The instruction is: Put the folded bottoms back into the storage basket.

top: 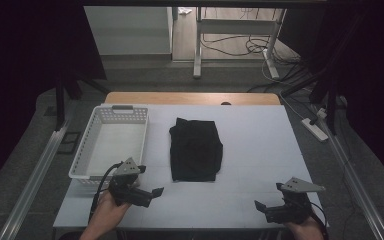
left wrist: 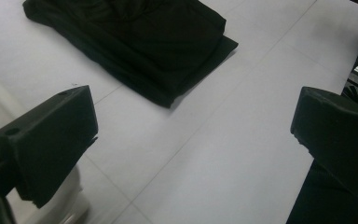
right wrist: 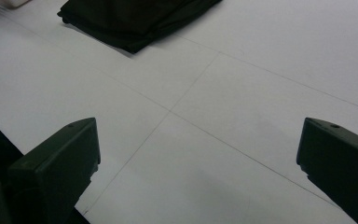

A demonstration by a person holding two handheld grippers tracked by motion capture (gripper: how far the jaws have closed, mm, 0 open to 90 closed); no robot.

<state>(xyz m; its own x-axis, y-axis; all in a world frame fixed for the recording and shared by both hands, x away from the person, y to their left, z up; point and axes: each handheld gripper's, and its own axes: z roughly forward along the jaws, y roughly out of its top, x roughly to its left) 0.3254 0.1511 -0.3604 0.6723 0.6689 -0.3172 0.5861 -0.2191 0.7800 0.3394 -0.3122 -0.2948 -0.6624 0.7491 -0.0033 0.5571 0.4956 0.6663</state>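
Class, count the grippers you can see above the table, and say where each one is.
2. The left gripper is at the table's near left, beside the basket; the right gripper is at the near right corner. None seems hidden.

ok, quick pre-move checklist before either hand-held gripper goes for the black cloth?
1. Left hand-held gripper open, nothing between its jaws: ok.
2. Right hand-held gripper open, nothing between its jaws: ok.
3. Black folded cloth lying flat mid-table, untouched by either gripper: ok.
4. Bare table between each gripper and the cloth, nothing in the way: ok.
5. White basket to the left of the cloth, apart from it, looks empty: ok.
6. How many layers the cloth has, and which edge is the fold: cannot tell.
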